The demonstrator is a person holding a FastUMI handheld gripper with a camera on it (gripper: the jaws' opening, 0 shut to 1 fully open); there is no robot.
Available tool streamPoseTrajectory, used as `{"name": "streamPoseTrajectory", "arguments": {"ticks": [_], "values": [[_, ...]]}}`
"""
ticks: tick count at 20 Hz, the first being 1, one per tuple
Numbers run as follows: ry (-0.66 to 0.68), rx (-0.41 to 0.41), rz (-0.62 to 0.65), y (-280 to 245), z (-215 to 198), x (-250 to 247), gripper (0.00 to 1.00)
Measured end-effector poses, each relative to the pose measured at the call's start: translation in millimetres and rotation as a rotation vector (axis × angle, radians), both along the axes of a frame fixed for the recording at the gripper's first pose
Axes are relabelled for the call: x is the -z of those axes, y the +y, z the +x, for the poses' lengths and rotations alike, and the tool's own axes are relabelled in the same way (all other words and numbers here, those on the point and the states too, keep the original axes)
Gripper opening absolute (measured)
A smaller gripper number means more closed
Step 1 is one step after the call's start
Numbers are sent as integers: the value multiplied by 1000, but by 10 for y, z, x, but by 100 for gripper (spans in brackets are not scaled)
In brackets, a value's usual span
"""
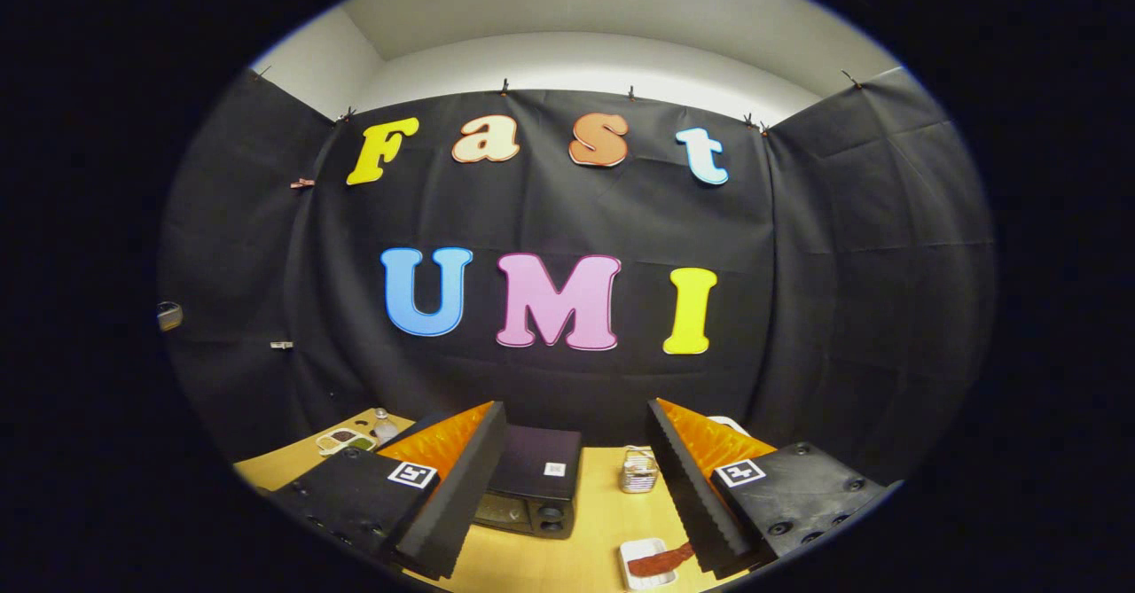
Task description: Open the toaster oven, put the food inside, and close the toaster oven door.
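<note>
Gripper point(576, 487) up high, fingers spread wide, holding nothing. Toaster oven point(532, 482) sits on the wooden table point(532, 562) between the fingers, door looks shut. Food point(661, 561) on its small white tray point(640, 566) just inside the right finger. Nothing done yet: open, load, close all left.

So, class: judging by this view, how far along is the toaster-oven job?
Nothing looks done: the toaster oven on the table looks closed. The gripper is open and empty above it. The food lies on its white tray. Opening, loading and closing remain.
</note>
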State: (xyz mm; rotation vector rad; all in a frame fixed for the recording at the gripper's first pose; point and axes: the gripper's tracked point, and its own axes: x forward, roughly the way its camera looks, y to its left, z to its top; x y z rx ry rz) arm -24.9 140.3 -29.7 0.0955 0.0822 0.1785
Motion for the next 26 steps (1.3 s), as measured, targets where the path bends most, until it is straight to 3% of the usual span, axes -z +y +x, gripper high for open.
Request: {"name": "streamPoseTrajectory", "arguments": {"ticks": [5,10,15,26], "values": [[44,-6,55,775,132,279,98],[78,-13,24,1337,320,638,98],[155,17,8,1646,489,1126,98],[352,-1,-64,2065,638,2170,98]]}}
